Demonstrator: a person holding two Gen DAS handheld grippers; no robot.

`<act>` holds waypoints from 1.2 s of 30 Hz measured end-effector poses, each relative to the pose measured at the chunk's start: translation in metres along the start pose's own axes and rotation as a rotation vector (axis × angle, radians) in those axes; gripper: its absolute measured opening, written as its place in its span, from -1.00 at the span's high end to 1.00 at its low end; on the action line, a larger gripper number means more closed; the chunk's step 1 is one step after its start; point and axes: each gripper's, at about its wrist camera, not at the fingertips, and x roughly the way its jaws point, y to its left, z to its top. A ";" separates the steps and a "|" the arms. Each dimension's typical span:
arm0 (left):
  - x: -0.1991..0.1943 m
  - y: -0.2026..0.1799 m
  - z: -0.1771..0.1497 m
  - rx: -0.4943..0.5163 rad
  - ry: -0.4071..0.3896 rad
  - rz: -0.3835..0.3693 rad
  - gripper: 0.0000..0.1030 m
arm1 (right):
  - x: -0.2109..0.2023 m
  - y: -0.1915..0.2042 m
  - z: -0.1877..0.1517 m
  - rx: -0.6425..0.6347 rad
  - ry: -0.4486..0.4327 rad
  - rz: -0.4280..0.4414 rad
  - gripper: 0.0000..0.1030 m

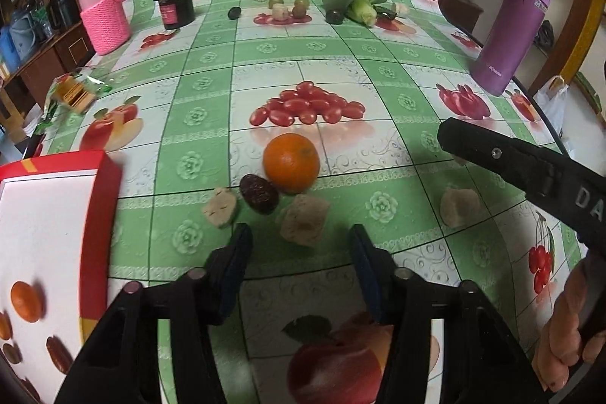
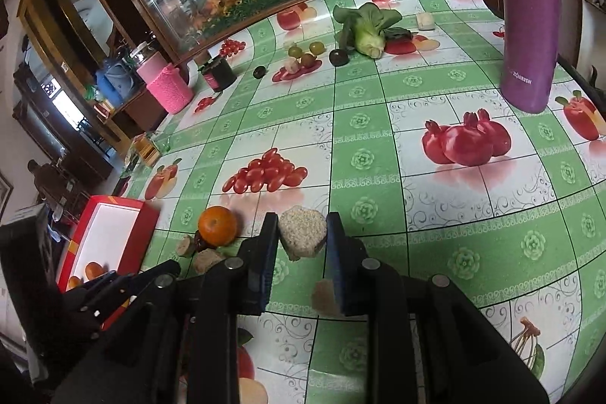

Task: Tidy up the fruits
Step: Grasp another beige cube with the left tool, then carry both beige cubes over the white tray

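Right gripper [image 2: 302,233] fingers clamped on beige rough-grained chunk [image 2: 303,231], chunk pinched across flanks, just above green fruit-print tablecloth [image 2: 454,214]. Left gripper [image 1: 301,245] fingers parted, empty, hovering near second beige crumbly chunk [image 1: 303,219].

Handling judgement: chunks look light, stiff, likely crumbly; grip on flat sides, gently. Round orange [image 1: 291,162] firm, smooth, may roll; take across widest part.

Count near grippers: one orange, one dark wrinkled date [image 1: 259,193], four beige chunks including held one. One red-rimmed white box [image 1: 57,214], fruit visible inside.

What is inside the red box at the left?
Inside the red box, on its white floor: an orange fruit and dark brown pieces. The rest is cut off by the frame.
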 end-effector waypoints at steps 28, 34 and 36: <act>-0.126 0.040 -0.048 -0.046 -0.331 0.153 0.54 | -0.007 0.002 0.002 -0.015 -0.124 0.007 0.47; -0.140 0.061 -0.060 -0.093 -0.359 0.176 0.54 | -0.008 0.013 -0.003 -0.006 -0.141 0.050 0.47; -0.143 0.069 -0.064 -0.109 -0.363 0.179 0.54 | -0.007 0.024 -0.007 -0.022 -0.141 0.075 0.47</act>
